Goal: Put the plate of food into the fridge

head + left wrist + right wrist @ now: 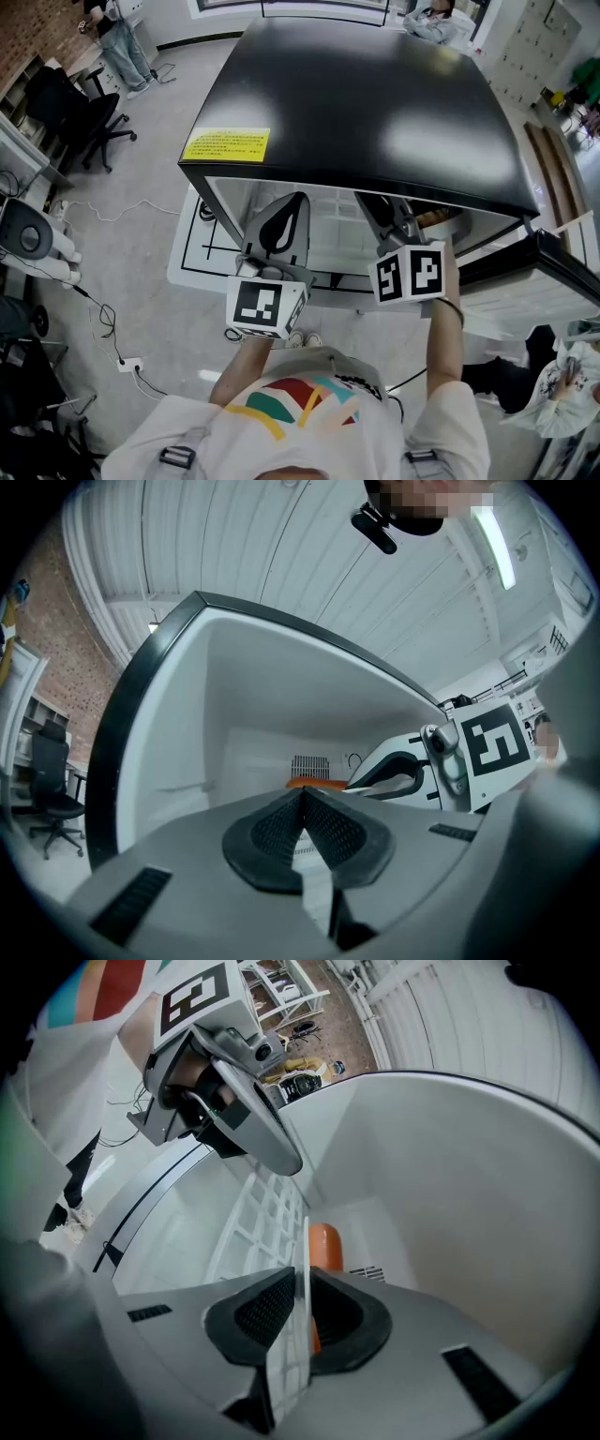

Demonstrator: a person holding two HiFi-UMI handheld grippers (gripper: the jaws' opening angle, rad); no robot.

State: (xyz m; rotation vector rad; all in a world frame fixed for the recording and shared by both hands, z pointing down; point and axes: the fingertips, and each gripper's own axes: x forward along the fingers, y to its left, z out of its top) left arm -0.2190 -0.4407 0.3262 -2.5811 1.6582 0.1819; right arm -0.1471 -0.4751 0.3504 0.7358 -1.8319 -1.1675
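Note:
The black-topped fridge (356, 103) stands open in front of me, its white inside facing both grippers. My right gripper (302, 1283) is shut on the rim of a thin clear plate (289, 1358), seen edge-on inside the fridge cavity. An orange piece of food (324, 1244) lies on the plate's far side. From the head view the right gripper (392, 214) reaches under the fridge's top edge, with the plate of food (439, 218) just beyond it. My left gripper (302, 797) is shut and holds nothing; it is raised at the fridge opening (286, 211), left of the right one.
A white wire shelf (251, 1218) runs along the fridge's inside. The fridge door (553, 272) hangs open at the right. A yellow label (227, 144) sits on the fridge top. Cables (103, 319) and an office chair (80, 117) stand on the floor to the left; people stand at the edges.

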